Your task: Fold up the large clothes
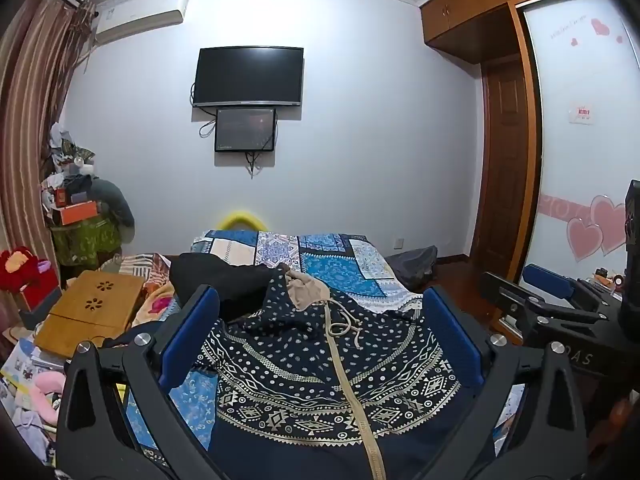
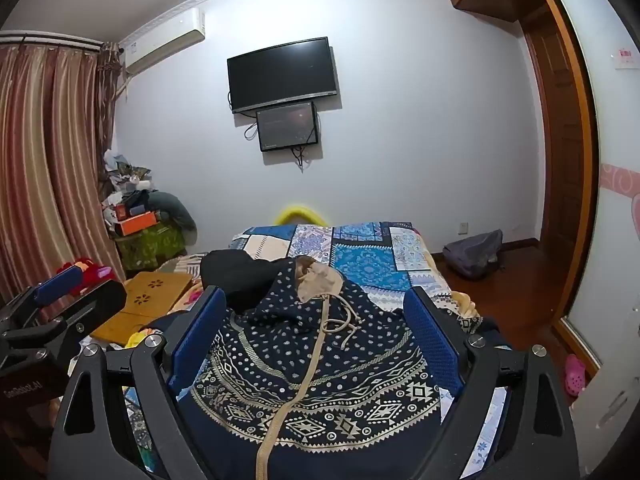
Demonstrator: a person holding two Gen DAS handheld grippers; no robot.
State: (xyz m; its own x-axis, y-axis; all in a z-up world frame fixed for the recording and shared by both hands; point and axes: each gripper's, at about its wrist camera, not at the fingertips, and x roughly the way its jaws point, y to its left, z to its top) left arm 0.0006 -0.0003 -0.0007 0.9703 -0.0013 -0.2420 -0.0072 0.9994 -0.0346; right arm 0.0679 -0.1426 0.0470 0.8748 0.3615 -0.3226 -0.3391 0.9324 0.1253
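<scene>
- Navy hooded garment with white dots, pale geometric bands, a beige zipper and a beige drawstring [image 1: 320,364] lay spread across the lower centre of the left wrist view, on a bed covered by a blue patchwork quilt [image 1: 340,268].
- Left gripper [image 1: 320,316] framed that garment, its two blue-padded fingers [image 1: 192,332] spread wide apart at lower left and lower right, grasping nothing.
- Right gripper [image 2: 316,316] showed the same in its own view: blue pads [image 2: 432,336] released and wide, with the navy garment [image 2: 316,376] filling the lower centre between them, none of the cloth pinched.
- Beige lining of the garment's hood [image 2: 320,280] sat crumpled just above the frame's centre, touching a black piece of clothing [image 2: 236,276] to its left.
- Part of the right gripper [image 1: 560,308] appeared at the right edge of the left wrist view; part of the left gripper [image 2: 60,308] appeared at the left edge of the right wrist view.
- Flat wooden board with flower-shaped cut-outs [image 1: 92,304] rested at lower left, beside the bed.
- Black wall-mounted television [image 1: 248,76] hung in the upper centre, a smaller dark screen [image 1: 245,130] just below it.
- Striped brown curtain [image 2: 44,160] filled the left side of the right wrist view.
</scene>
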